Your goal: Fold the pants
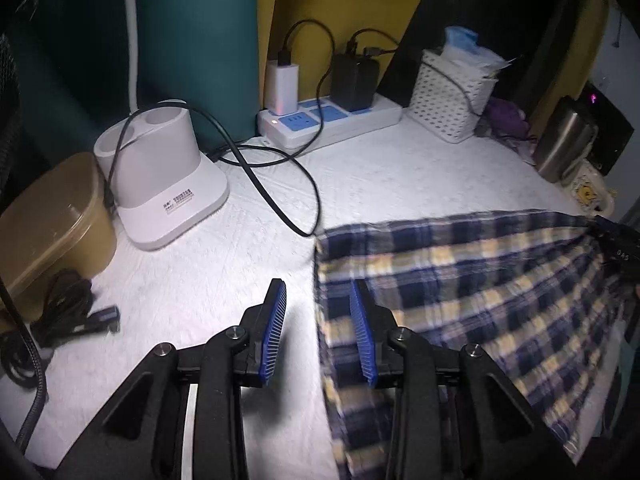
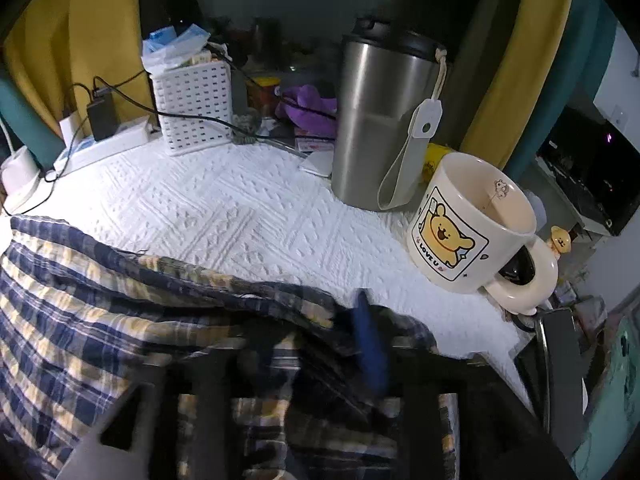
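1. We see the plaid pants (image 1: 460, 300) lying on the white quilted table cover (image 1: 248, 248), spread toward the near right part of the surface, with a straight left edge and a top edge running across toward the mug side.
2. We judge the cloth has been laid flat so a fold can be made. Its thin woven fabric, checked in navy, cream and yellow, rumples into soft ridges along the top edge in the right wrist view (image 2: 100, 280).
3. Our left gripper (image 1: 318, 320) hangs released above the left edge of the pants. Its ribbed blue pads (image 1: 276, 328) stand apart with nothing pinched, one over bare cover and one over cloth.
4. Our right gripper (image 2: 320, 344) is blurred and partly draped with fabric. One blue pad (image 2: 370, 344) shows and the jaws look spread wide, so we read it as let go, with cloth lying around it rather than clamped.
5. The cover is embossed with diamond and herringbone patterns, which probably gives the light cloth some grip.
6. Hard items sit pushed to the rim, presumably to keep the middle free: a brushed steel tumbler (image 2: 380, 120), a glossy cartoon mug (image 2: 468, 224), a perforated white basket (image 2: 192, 112), a power strip (image 1: 332, 120) with chargers, and a smooth grey stand (image 1: 164, 172) trailing a black cable (image 1: 280, 184).
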`<state>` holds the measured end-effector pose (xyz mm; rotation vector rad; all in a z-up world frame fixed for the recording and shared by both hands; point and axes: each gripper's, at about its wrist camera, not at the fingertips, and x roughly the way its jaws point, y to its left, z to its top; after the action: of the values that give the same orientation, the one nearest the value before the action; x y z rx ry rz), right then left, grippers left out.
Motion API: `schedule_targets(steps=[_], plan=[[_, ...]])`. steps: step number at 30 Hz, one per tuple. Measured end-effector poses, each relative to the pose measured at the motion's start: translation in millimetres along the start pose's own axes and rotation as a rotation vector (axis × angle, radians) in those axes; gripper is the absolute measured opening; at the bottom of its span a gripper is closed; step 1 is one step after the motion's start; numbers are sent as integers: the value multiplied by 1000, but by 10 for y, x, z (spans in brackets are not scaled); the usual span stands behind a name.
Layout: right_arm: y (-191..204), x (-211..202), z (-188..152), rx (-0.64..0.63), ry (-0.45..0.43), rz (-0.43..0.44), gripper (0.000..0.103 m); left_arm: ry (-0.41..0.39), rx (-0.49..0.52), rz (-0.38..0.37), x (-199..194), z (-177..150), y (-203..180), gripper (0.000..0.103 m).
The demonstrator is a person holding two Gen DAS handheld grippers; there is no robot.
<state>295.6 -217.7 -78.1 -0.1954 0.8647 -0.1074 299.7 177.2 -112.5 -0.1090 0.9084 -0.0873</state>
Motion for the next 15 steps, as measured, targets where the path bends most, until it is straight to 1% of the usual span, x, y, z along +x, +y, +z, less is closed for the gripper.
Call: schedule_targets(steps=[1, 3, 5, 8, 15], plan=[[6, -29, -8, 1, -5, 1, 102, -3, 1, -2, -49, -36, -17, 37], [7, -113, -33, 6, -26, 6, 102, -10, 6, -4, -133, -102, -52, 41], [-12, -186, -68, 11, -34, 14, 102, -17, 6, -5, -210, -160, -86, 41], [-73, -304, -131, 31, -48, 3, 102, -29, 2, -4, -341, -244, -132, 41], [-369, -633, -403, 107, -75, -20, 102, -52, -13, -4, -578, -482, -229, 41]])
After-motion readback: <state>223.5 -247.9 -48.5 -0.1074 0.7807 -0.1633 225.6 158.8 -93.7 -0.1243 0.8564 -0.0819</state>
